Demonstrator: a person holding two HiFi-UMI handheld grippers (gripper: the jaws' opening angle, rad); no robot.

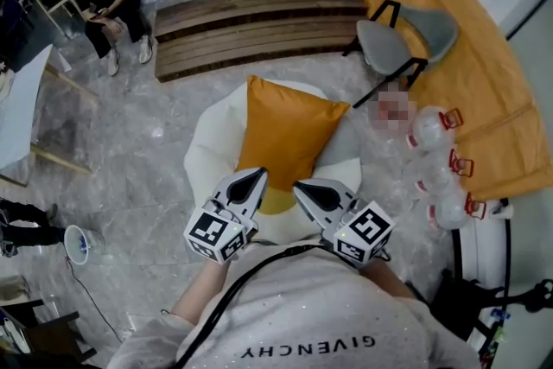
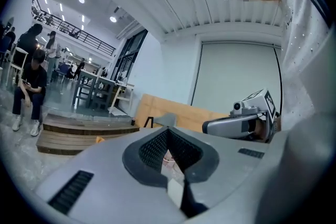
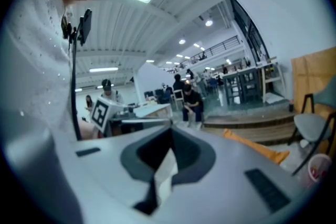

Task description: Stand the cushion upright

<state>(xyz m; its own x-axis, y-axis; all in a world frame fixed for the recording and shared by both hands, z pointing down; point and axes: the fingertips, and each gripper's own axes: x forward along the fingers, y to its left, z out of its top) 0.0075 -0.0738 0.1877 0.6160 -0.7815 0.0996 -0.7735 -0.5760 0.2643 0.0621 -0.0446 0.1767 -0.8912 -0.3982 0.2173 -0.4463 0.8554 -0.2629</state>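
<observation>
Cushion (image 1: pixel 289 138) and both grippers sit close together in the head view. Nearest the camera, the left gripper (image 1: pixel 255 177) and the right gripper (image 1: pixel 302 187) are held side by side in front of the person's pale shirt. Each has its jaws pressed together with nothing between them. Their tips point toward the cushion's lower edge without clearly touching it. Just beyond them the orange cushion is propped up on a white padded seat (image 1: pixel 207 147), its broad face toward the camera and one corner at the top left. To the right of the seat, clear bottles (image 1: pixel 432 164) with red handles lie on the floor. Further off stands a grey chair (image 1: pixel 406 39) beside a large orange sheet (image 1: pixel 471 91). Wooden steps (image 1: pixel 259 26) lie beyond, and a person (image 1: pixel 108 0) in dark clothes sits at their left end.
</observation>
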